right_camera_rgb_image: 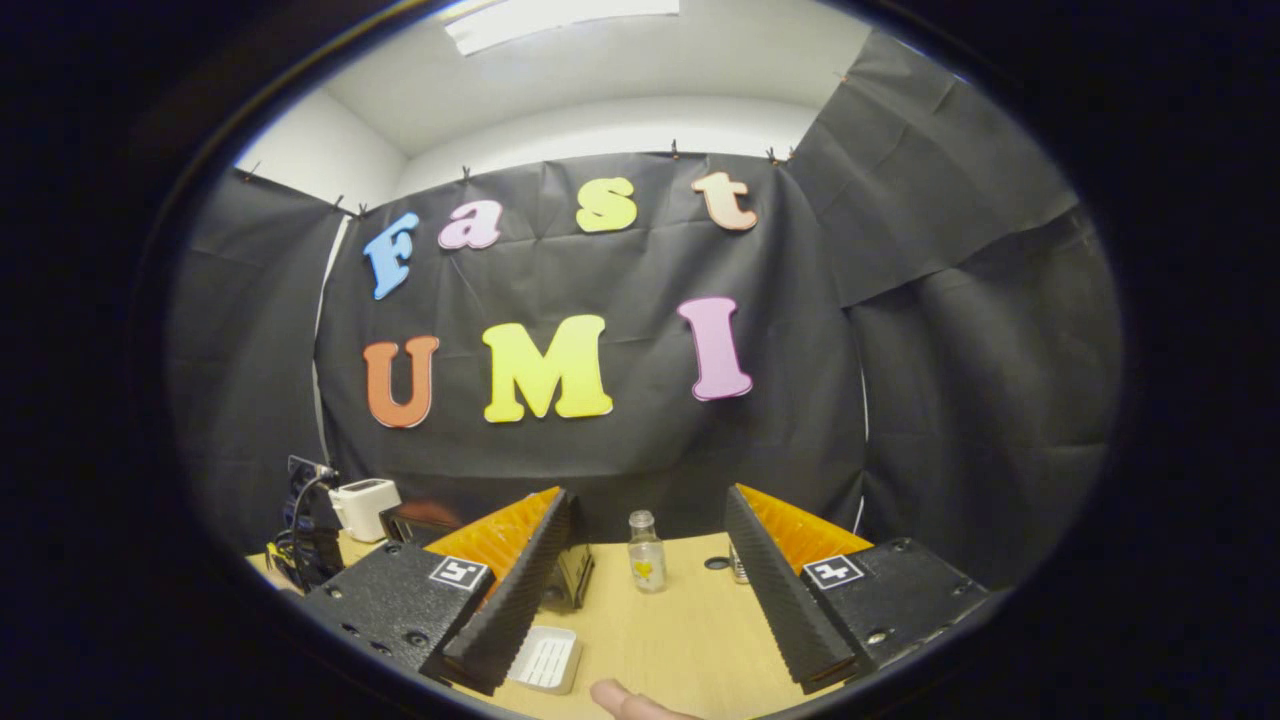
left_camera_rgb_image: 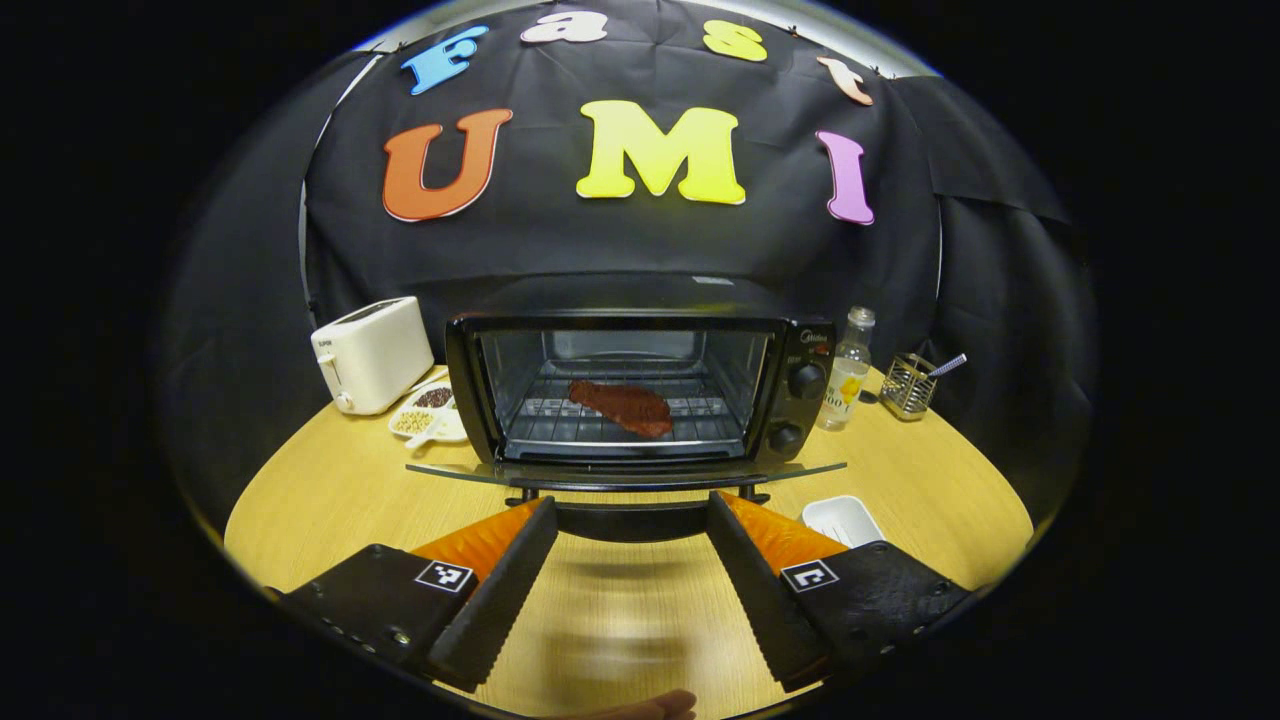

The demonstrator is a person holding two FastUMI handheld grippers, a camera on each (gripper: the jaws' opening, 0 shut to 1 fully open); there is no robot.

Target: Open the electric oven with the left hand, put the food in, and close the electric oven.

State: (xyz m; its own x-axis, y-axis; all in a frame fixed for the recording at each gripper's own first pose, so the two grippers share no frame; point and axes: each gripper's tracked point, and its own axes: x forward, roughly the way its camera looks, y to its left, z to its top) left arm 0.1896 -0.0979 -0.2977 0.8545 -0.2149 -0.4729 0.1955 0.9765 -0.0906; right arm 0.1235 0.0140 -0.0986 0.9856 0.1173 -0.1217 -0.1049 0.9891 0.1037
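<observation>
A: In the left gripper view, what do we see ahead of our left gripper [left_camera_rgb_image: 632,560]?

B: The oven [left_camera_rgb_image: 640,390], straight ahead on the wooden table [left_camera_rgb_image: 330,490]. It is a black box with a glossy frame and two round knobs [left_camera_rgb_image: 806,380] on its right panel. Its glass door [left_camera_rgb_image: 625,474] is folded down flat toward us, edge-on, with the dark handle hanging just beyond our fingertips.

A: And the food?

B: The meat [left_camera_rgb_image: 622,405] lies inside on the wire rack [left_camera_rgb_image: 620,418], a flat reddish-brown slab with a rough surface. Its long axis runs left to right across the rack, slanting a little nearer to us at its right end.

A: Our fingers [left_camera_rgb_image: 500,590]?

B: Spread wide and holding nothing; ridged black pads backed by orange.

A: What sits around the oven?

B: To its left a cream toaster [left_camera_rgb_image: 372,353] and a white dish of beans [left_camera_rgb_image: 428,412]; to its right a clear bottle [left_camera_rgb_image: 846,368] and a wire holder [left_camera_rgb_image: 908,384]. A small white tray [left_camera_rgb_image: 843,520] lies just beyond our right finger.

A: Now the right gripper view.

B: Our right gripper [right_camera_rgb_image: 640,580] is likewise spread and empty, tilted up toward the booth wall. The bottle [right_camera_rgb_image: 645,552] stands between our fingers, farther off. The white ribbed tray [right_camera_rgb_image: 546,658] lies by our left finger. The oven's corner [right_camera_rgb_image: 572,572] peeks out behind that finger, and the toaster [right_camera_rgb_image: 366,506] is far left. A fingertip [right_camera_rgb_image: 625,698] shows at the bottom edge.
</observation>
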